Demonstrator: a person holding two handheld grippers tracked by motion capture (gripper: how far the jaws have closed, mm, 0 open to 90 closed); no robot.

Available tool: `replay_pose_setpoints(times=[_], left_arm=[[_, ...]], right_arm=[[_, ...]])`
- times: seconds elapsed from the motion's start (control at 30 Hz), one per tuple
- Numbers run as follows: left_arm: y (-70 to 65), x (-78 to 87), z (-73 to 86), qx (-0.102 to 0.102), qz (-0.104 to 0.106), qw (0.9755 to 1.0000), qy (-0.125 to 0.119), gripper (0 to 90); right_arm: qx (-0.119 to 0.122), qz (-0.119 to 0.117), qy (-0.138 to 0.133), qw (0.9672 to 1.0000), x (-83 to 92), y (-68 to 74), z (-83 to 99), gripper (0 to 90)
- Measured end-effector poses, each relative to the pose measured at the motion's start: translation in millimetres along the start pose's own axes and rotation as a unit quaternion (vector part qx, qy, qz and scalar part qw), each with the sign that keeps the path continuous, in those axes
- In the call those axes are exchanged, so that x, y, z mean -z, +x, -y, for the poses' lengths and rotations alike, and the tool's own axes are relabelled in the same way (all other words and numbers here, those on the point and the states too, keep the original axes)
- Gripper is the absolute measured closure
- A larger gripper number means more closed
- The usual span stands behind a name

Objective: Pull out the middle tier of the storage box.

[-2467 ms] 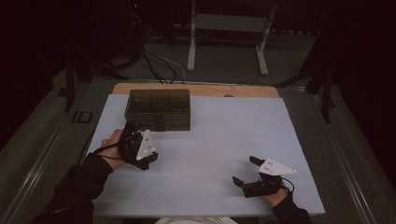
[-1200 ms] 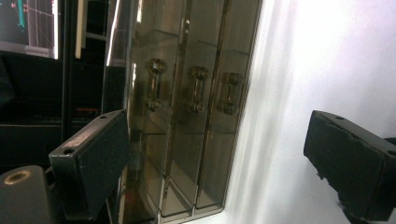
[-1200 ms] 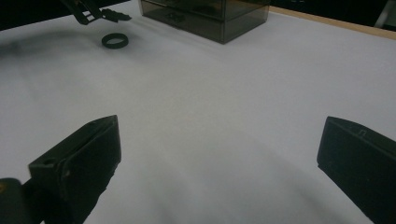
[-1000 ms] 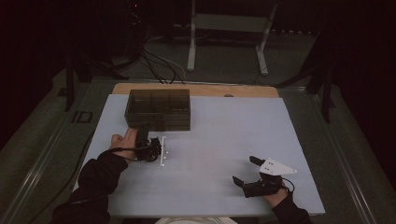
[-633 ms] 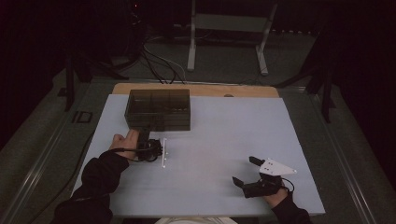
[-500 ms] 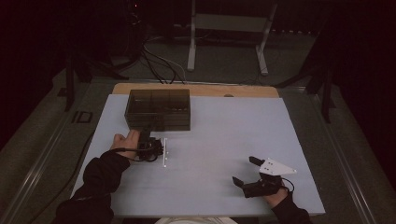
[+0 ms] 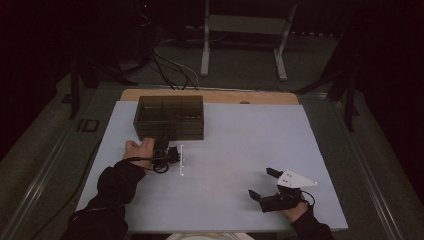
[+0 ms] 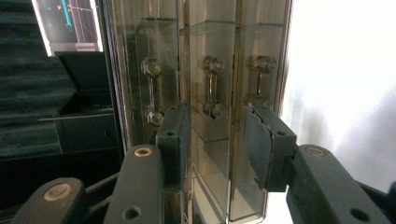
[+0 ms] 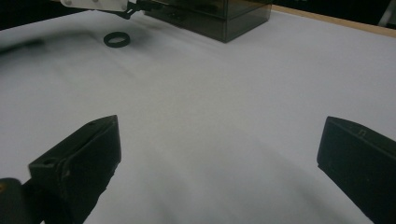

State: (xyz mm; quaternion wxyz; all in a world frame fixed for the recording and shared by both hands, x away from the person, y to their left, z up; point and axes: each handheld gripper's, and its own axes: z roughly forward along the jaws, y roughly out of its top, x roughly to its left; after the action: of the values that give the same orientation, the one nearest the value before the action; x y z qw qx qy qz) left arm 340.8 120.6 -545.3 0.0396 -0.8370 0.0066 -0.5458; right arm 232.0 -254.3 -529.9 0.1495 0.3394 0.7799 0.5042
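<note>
Left tool (image 8: 212, 140) now closing around drawer handle (image 8: 212, 88)

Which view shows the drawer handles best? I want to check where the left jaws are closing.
The left gripper view: three handles on the smoky box show close up, the middle one between the jaws, which have just been closing. The high view shows the box too small for handles. The right gripper view catches its corner.
</note>
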Motion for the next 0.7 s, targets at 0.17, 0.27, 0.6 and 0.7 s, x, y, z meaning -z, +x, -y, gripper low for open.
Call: replay_pose_setpoints(times=[0.17,0.27,0.6,0.7], left_arm=[[-1.8,-3.9,-2.1,-0.001,0.005,1.0,0.008,66.0],[-2.6,-6.0,-3.1,0.001,0.009,0.9998,0.019,68.2],[-3.8,-12.0,-4.8,0.005,0.0,0.9997,0.023,73.3],[-2.6,-13.3,-6.5,0.005,0.002,0.9993,0.036,74.6]], right_arm=[[0.0,0.001,0.0,1.0,0.3,-0.1,-0.1,0.0],[0.0,0.0,0.0,1.0,0.3,-0.1,0.0,0.0],[0.0,0.0,0.001,1.0,0.1,-0.1,0.1,0.0],[0.0,-0.001,0.001,1.0,0.0,0.0,0.0,0.0]])
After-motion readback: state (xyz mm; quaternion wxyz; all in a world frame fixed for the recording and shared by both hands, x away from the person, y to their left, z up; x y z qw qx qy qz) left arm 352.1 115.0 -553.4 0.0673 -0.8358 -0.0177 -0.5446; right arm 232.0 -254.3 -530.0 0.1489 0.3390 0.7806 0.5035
